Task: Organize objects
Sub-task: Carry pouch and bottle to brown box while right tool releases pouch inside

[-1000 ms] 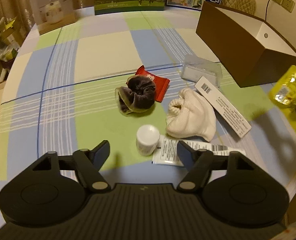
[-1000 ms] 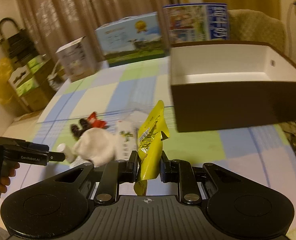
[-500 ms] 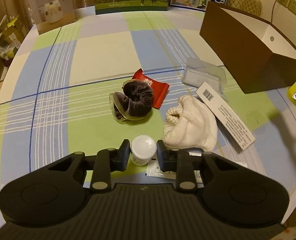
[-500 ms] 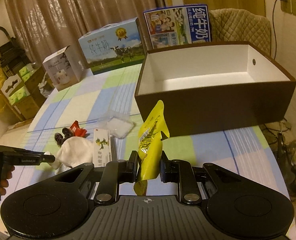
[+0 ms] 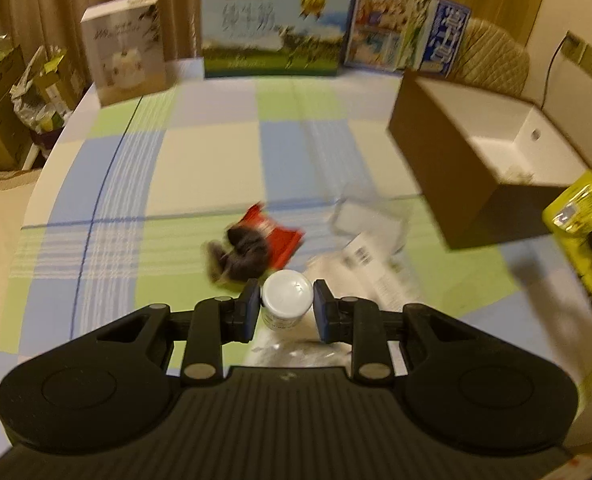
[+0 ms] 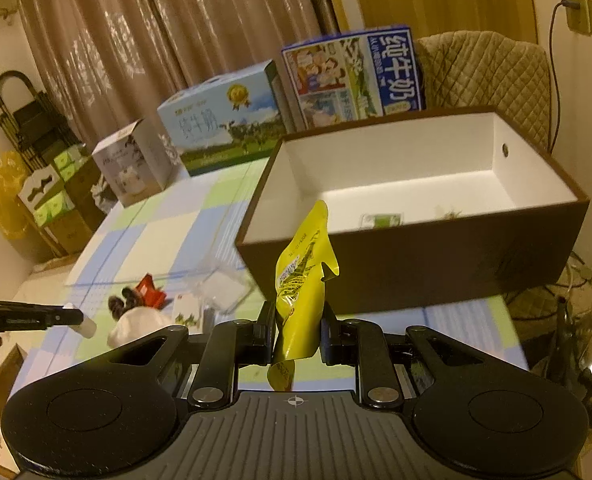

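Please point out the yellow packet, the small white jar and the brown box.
yellow packet (image 6: 300,280): right wrist view, printed middle.
small white jar (image 5: 287,294): left wrist view, lid top.
brown box (image 6: 416,268): right wrist view, near outer wall.

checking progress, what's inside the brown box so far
Inside the brown box, on its white floor, lie a small green-and-white packet and a small dried scrap. The near wall hides the front strip of the floor.
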Available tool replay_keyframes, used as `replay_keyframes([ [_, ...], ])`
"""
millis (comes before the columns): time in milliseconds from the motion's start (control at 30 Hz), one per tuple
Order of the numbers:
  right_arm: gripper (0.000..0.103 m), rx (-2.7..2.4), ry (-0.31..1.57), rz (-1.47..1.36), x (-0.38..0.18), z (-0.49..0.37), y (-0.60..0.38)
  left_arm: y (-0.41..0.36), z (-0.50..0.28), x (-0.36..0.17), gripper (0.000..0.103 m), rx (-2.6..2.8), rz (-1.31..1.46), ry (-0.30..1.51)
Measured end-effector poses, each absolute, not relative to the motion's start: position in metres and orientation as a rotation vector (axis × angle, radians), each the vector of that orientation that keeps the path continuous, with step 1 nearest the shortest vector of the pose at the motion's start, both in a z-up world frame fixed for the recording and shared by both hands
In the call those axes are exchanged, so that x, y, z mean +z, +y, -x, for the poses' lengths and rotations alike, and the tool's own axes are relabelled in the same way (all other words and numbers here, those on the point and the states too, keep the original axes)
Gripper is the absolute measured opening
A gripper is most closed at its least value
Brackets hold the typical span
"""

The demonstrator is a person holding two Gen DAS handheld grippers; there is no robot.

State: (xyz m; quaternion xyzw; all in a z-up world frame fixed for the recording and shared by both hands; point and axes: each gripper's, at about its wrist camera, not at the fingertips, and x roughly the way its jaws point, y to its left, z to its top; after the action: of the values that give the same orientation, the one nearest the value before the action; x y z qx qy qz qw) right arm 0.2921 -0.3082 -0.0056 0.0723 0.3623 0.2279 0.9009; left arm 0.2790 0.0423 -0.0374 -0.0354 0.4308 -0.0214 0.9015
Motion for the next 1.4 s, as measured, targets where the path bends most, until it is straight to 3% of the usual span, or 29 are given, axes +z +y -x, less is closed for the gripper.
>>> replay_keyframes([
  [600,0.018,0.441,0.641,-0.154,0.034,-0.393,-0.381,-0.113,-0.379,0.028,0.023,-0.246,0.07,0.777],
  [967,0.018,0.33,0.738,-0.1,-0.002,-0.456,-0.429,-0.179,-0.454,-0.004,0.023,-0.238,0.007,0.903],
  [1400,0.018,0.284,0.938,-0.059,-0.051,-0.504,-0.428,-0.205,-0.482,-0.044,0.023,-0.195,-0.023,1.018],
])
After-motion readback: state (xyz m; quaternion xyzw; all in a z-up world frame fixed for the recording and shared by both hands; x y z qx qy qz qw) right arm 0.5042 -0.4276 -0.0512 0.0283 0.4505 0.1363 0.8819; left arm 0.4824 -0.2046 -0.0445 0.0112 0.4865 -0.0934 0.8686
